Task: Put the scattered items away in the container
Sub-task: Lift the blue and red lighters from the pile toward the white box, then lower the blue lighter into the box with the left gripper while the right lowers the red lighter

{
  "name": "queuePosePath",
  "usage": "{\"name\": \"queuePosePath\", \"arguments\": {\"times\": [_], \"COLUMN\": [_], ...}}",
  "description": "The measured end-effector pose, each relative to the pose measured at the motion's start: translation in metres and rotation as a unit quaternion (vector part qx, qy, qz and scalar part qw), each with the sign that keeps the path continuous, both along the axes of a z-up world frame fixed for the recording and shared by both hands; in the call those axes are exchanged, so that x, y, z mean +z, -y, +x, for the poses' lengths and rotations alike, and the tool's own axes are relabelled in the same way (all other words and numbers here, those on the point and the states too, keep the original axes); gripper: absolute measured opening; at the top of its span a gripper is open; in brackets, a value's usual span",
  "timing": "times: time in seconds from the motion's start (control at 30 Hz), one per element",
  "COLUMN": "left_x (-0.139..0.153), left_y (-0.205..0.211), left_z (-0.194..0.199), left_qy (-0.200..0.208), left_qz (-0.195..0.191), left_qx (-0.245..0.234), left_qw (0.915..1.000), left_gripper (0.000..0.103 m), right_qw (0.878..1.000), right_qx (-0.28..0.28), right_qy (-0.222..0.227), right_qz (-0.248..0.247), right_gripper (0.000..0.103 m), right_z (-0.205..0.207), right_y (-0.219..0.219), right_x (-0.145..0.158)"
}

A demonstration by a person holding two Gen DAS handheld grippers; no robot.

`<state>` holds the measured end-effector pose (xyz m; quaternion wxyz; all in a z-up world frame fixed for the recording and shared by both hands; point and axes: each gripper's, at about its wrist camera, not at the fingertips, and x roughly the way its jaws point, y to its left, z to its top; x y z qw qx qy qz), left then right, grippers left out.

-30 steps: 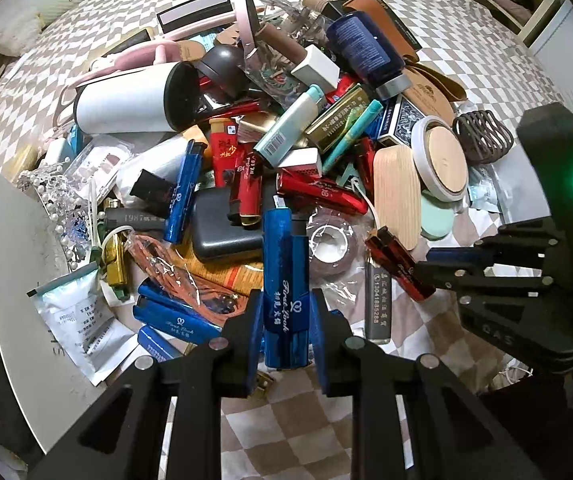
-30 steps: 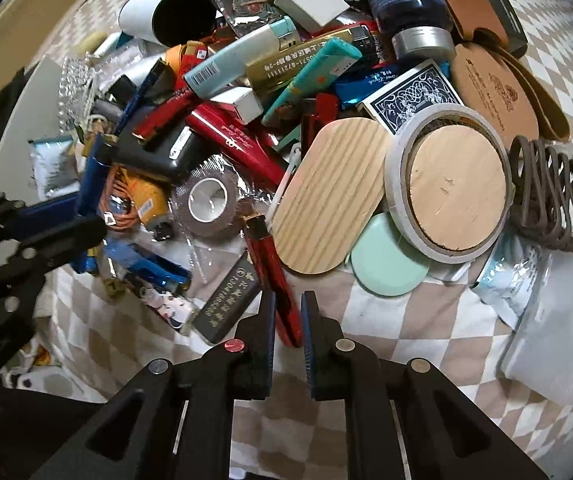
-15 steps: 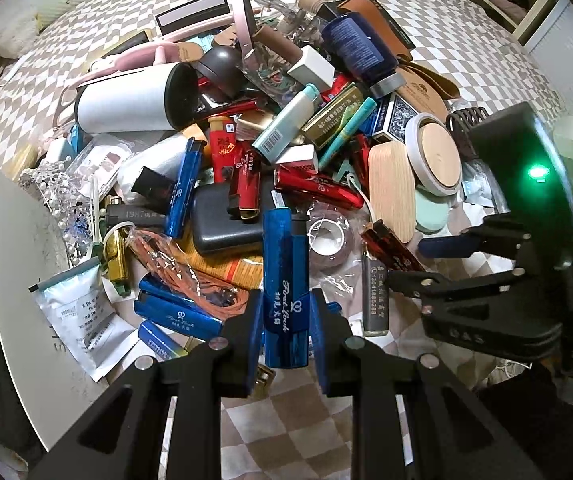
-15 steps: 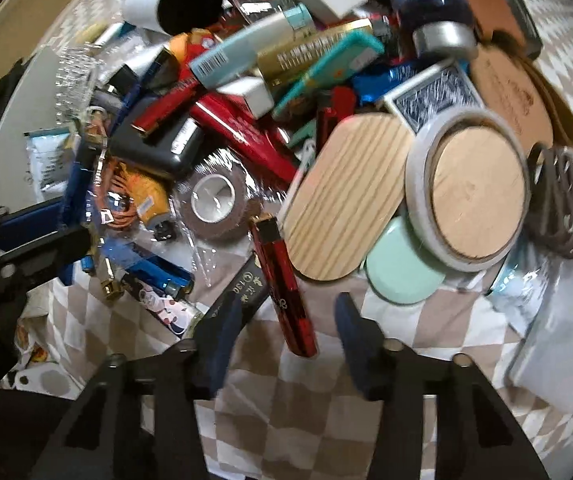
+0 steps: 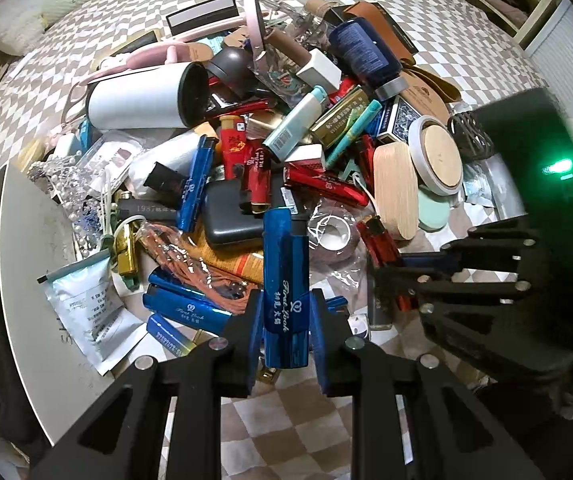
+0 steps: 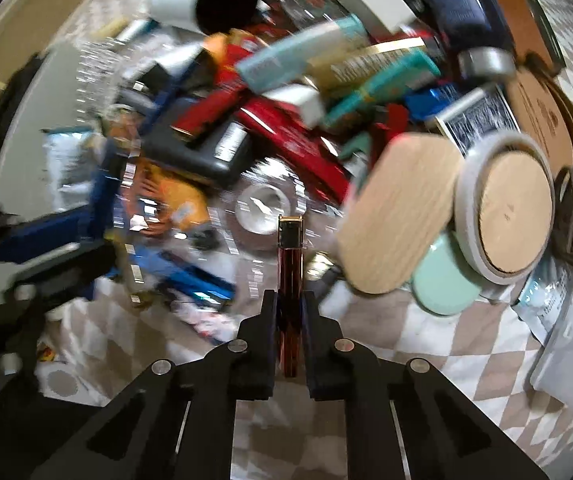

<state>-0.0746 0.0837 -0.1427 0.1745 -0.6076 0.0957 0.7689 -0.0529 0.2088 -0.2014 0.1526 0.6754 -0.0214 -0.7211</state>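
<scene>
Blue metallic lighter pinched upright between the left gripper jaws, lower centre of the left wrist view, lifted clear of the pile. Right gripper jaws have just been closing and now clamp a slim red lighter at lower centre of the right wrist view; that view is motion-blurred. Outward from both: a dense heap of scattered items on a checkered cloth. Roll of tape in plastic wrap just past the blue lighter, dark power bank left of it, more blue lighters at lower left, red lighters mid-frame. Wooden oval lid and round wood-topped lid at right, mint disc below them. White tumbler lying on its side upper left, navy bottle upper centre. Pale flat surface at far left edge, possibly the container or its lid, cannot tell. Progress judged: very early, two lighters in hand, nearly everything else left on the pile, nothing visibly stowed.
</scene>
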Motion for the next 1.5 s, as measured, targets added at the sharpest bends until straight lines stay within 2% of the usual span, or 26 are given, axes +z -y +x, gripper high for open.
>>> {"name": "queuePosePath", "arguments": {"times": [0.4, 0.57, 0.93, 1.2, 1.5], "left_x": [0.023, 0.038, 0.077, 0.090, 0.105], "left_y": [0.027, 0.043, 0.075, 0.109, 0.165], "left_z": [-0.001, -0.002, 0.010, 0.024, 0.045], "left_qy": [-0.022, -0.048, -0.114, -0.127, -0.152], "left_qz": [0.033, 0.044, 0.058, 0.080, 0.085], "left_qx": [0.046, 0.077, 0.111, 0.143, 0.196], "left_qw": [0.9981, 0.9949, 0.9856, 0.9782, 0.9649], "left_gripper": [0.022, 0.022, 0.022, 0.022, 0.022], "right_qw": [0.997, 0.994, 0.984, 0.980, 0.977], "right_qx": [-0.052, -0.075, -0.105, -0.093, -0.062], "right_qy": [-0.017, -0.022, -0.060, -0.074, -0.082], "right_qz": [-0.054, -0.072, -0.132, -0.159, -0.188], "right_gripper": [0.012, 0.012, 0.012, 0.012, 0.012], "right_z": [-0.005, -0.023, -0.021, -0.014, -0.010], "right_y": [-0.005, -0.003, -0.014, 0.003, 0.042], "right_x": [0.035, 0.046, 0.088, 0.107, 0.120]}}
